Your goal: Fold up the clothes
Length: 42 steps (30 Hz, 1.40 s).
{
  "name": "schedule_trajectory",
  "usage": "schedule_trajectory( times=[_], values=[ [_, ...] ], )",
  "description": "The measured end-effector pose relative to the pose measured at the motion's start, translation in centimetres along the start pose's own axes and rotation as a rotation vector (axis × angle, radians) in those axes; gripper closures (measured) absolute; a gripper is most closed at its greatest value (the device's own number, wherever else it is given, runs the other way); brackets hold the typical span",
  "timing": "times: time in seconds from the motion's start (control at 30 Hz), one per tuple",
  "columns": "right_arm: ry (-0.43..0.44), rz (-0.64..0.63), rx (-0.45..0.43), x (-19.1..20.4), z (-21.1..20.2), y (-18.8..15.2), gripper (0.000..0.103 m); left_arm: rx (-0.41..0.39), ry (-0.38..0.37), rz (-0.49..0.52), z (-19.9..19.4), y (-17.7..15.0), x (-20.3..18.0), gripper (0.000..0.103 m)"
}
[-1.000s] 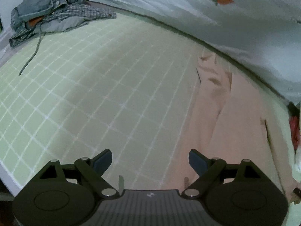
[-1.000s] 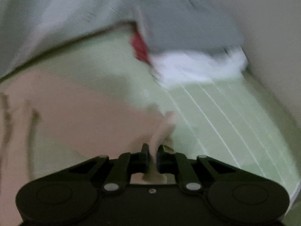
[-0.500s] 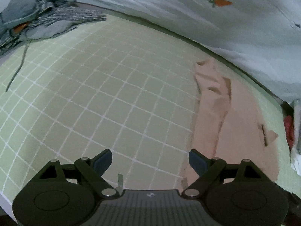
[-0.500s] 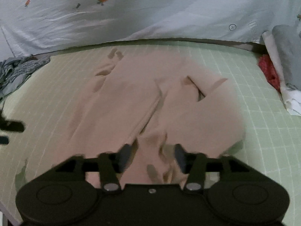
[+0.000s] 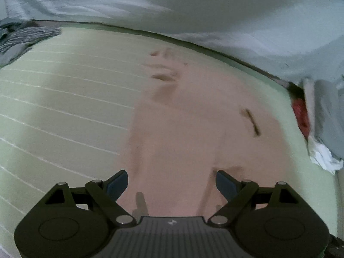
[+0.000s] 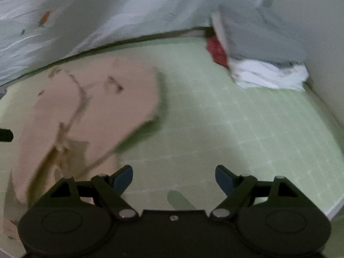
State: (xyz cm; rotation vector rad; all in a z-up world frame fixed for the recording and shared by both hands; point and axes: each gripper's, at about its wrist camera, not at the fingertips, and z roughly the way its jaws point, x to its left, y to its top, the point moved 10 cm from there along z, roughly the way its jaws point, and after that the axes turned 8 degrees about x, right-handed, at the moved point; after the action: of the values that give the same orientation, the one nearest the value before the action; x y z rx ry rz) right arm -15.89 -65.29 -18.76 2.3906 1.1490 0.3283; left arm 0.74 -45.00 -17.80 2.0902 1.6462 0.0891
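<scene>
A pale pink garment [image 5: 193, 124] lies spread flat on the green checked bed sheet [image 5: 53, 107]. My left gripper [image 5: 172, 185] is open and empty, low over the garment's near part. In the right wrist view the garment [image 6: 96, 107] lies to the left, with its near edge rumpled. My right gripper [image 6: 174, 178] is open and empty over bare sheet [image 6: 247, 129], to the right of the garment. The left gripper's tip [image 6: 5, 135] shows at the far left edge of that view.
A stack of folded clothes, grey on white with red behind [image 6: 262, 53], sits at the back right by the wall; it also shows in the left wrist view [image 5: 318, 124]. A heap of checked grey clothes [image 5: 21, 38] lies at the back left. A pale carrot-print quilt [image 5: 193, 10] runs along the back.
My right gripper opened and let go of the pink garment, then swung right over bare sheet. My left gripper stayed open and moved right, from bare sheet to over the garment.
</scene>
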Motion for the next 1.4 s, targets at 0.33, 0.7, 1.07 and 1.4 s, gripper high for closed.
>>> schedule_trajectory(
  times=[0.33, 0.7, 1.07, 1.4],
  values=[
    [0.023, 0.136, 0.104, -6.9, 2.6, -2.8, 0.019, 0.088, -0.021, 0.113, 3.1, -3.2, -7.9, 0.014],
    [-0.012, 0.171, 0.118, -7.9, 3.3, -2.4, 0.019, 0.193, -0.062, 0.131, 7.1, -2.7, -9.3, 0.090],
    [-0.074, 0.229, 0.099, -3.0, 3.6, -0.7, 0.019, -0.020, -0.232, 0.118, 0.5, 8.6, -4.8, 0.099],
    [-0.135, 0.208, 0.066, 5.0, 2.7, 0.7, 0.019, -0.267, -0.059, -0.012, -4.5, 23.2, 13.4, 0.097]
  ],
)
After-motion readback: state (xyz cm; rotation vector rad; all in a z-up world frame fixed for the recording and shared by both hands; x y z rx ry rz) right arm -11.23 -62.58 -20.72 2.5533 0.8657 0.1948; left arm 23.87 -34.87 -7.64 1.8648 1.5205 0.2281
